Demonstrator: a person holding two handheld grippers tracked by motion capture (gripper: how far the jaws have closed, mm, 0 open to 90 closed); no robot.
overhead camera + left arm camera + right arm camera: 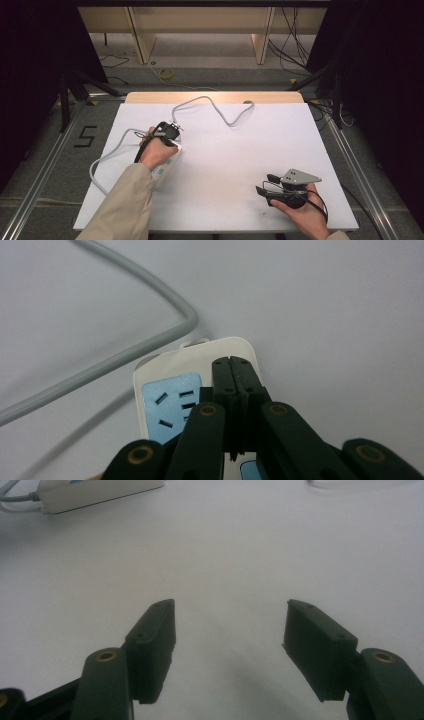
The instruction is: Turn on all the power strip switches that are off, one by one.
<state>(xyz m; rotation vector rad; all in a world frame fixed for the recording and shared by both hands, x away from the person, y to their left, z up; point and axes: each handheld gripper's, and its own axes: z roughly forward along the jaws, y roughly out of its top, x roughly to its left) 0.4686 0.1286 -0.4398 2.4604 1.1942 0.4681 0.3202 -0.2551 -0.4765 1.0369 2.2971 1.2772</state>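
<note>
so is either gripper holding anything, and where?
Nothing held. Left gripper is shut, empty, over the power strip; right gripper is open above the table.

A lab: loose floor cables (295,40), aluminium rails (40,170), black curtains (35,60).

You had a smooth, glossy white plastic power strip (165,365), its rubbery grey cord (125,347), on a matt white table (240,150).

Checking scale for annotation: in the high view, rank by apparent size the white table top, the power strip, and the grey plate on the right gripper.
1. White table top
2. Power strip, partly hidden by the left hand
3. Grey plate; looks close to the strip's visible part, so that ranking is unsure.
</note>
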